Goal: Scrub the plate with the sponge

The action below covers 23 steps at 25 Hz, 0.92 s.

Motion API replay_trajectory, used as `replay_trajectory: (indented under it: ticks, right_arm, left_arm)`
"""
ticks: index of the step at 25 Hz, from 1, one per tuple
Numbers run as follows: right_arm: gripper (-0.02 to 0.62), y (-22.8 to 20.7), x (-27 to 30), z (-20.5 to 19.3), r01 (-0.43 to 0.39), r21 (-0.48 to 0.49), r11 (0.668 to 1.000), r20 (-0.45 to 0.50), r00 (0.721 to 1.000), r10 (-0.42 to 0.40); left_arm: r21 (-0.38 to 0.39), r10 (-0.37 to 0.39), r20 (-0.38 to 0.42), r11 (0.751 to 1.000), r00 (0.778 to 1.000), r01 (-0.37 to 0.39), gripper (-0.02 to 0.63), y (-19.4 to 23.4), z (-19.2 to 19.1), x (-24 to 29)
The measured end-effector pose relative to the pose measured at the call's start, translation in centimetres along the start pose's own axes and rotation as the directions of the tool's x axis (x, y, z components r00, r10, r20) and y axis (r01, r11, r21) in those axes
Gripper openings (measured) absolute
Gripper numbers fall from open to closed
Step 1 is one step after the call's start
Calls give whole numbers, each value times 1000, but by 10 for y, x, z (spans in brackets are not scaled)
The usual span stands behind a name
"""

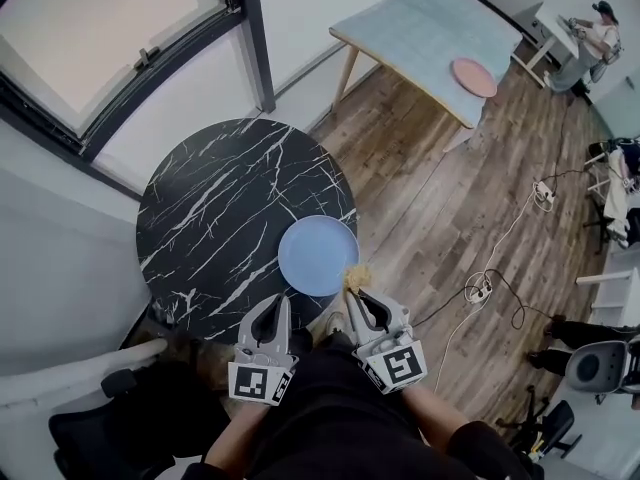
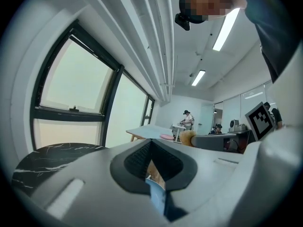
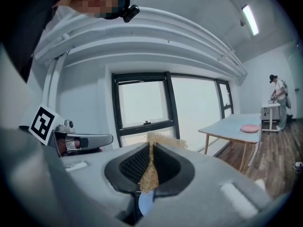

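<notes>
My right claw (image 1: pixel 362 298) is shut tight on the sponge (image 1: pixel 357 274). Its scratchy yellow tuft sticks out past the tips. My left claw (image 1: pixel 276 308) is shut too, with nothing in it.

The blue plate (image 1: pixel 317 255) lies flat on the round black counter (image 1: pixel 220 208). It is at 11 o'clock from my right claw and at 1 o'clock from my left claw. The right claw is nearer. The sponge meets the plate's rim at the plate's 5 o'clock spot. I cannot tell if it touches or hangs above.

The plate is round, so no side is longer. I think I must bring the sponge down and push it toward 11 o'clock.

The plate sits right at the counter's near edge, at the counter's 4 o'clock. A hard pull toward me could slide it off onto the wood floor (image 1: pixel 430 198). Toward 10 o'clock there is lots of counter. My left claw could steady the rim.
</notes>
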State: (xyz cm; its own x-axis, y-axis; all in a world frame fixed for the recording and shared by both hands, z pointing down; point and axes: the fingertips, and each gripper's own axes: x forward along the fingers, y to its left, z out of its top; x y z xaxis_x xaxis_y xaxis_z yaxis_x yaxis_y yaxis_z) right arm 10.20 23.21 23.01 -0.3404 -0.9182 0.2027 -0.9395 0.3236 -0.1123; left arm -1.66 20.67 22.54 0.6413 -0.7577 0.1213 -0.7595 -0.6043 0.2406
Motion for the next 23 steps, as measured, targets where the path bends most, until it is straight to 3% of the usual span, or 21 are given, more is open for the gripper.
replay_trajectory:
  ticks: [23]
  right_arm:
    - [25,11,12,-2,-37,-31,999,-33,999,36]
  left_arm:
    - [-15,-48,-32,999,998,47,1,3,1,17]
